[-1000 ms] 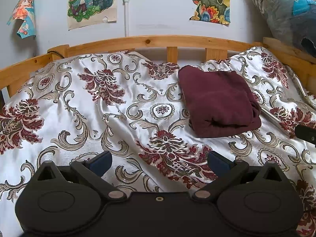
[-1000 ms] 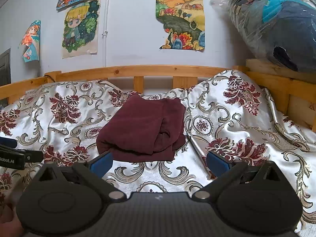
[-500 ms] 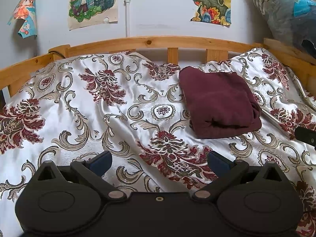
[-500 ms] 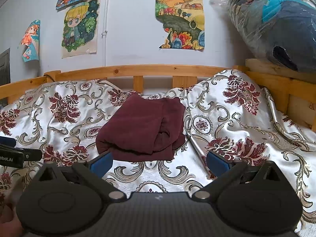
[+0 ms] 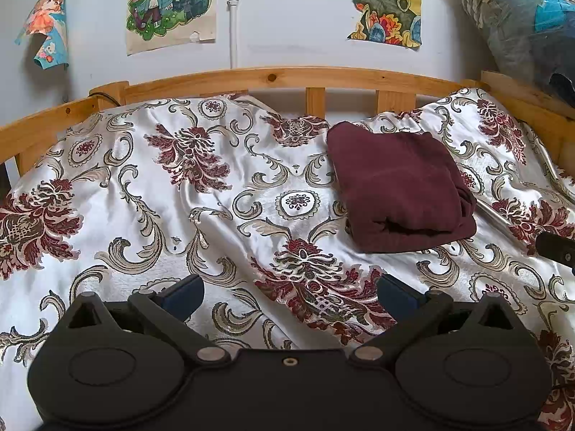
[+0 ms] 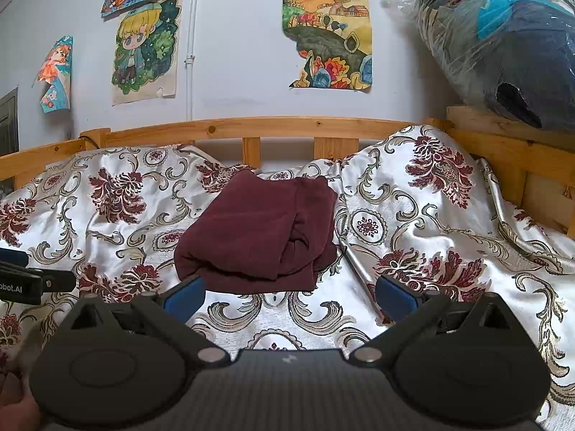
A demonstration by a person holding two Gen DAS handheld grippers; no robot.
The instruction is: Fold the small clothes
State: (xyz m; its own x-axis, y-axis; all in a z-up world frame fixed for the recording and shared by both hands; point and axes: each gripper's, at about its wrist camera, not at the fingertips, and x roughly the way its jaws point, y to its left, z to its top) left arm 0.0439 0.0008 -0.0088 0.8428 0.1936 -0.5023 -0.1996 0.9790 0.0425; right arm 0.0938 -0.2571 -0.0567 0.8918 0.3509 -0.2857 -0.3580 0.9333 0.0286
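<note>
A dark maroon garment lies folded in a compact rectangle on the floral bedspread, toward the headboard. In the right wrist view the same maroon garment sits just beyond the fingertips, slightly left of centre. My left gripper is open over bare bedspread, with the garment ahead and to its right. My right gripper is open too, nothing between its blue pads. Part of the left gripper shows at the left edge of the right wrist view.
A wooden bed rail runs behind the bedspread and down both sides. Posters hang on the white wall. A plastic-wrapped bundle sits on the right rail. A hand shows at the lower left corner.
Both grippers stay open and nearly still. The view has drifted very slightly, and the garment has not moved.
</note>
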